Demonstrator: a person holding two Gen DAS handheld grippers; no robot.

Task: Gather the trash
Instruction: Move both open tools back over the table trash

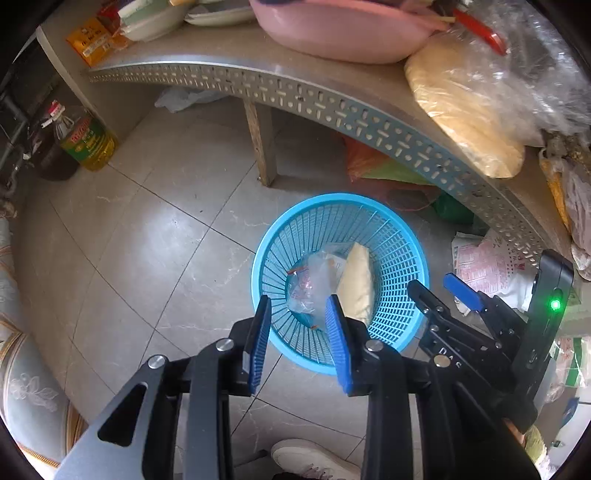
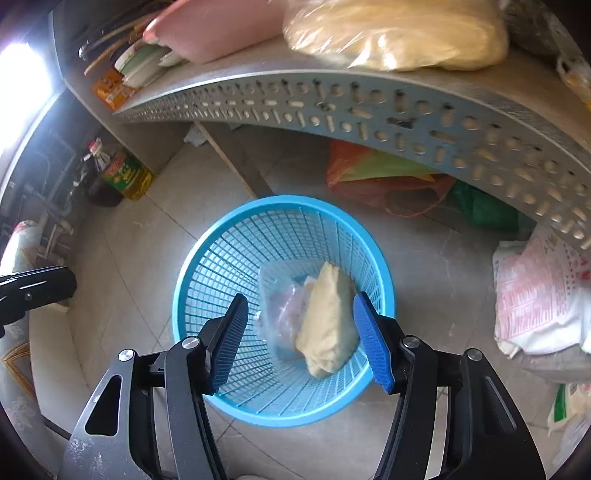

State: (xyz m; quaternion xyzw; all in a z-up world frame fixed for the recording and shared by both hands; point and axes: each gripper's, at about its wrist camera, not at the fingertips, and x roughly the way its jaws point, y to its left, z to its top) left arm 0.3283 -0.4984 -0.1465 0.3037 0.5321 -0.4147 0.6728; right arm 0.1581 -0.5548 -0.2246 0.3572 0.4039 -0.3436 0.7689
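Left wrist footage is filled at its lower edge by the left tongs (image 1: 298,306), which are seen released, nothing being held between the blue pads. Beneath and just beyond them a blue basket (image 1: 402,236) is set on the tiled floor (image 1: 147,229), close to the front edge of the table (image 1: 332,107). Inside the basket a yellowish bagged lump (image 1: 356,280) is lying against a crumpled clear plastic bag (image 1: 310,284), the two touching. To the right in the same view the right tongs (image 1: 439,284) are seen from the side, also parted and held above the basket's rim. From the right wrist view the right tongs are shown spread wide over the basket's opening, empty, with the lump and the clear bag framed between the pads but lower down, at the basket's bottom. On the table a pink basin (image 1: 343,29) and a large bag of pale yellow food (image 1: 461,110) are placed side by side. An oil bottle (image 1: 86,138) is stood on the floor at the left, and an orange plastic bag (image 2: 384,177) is lying under the table.
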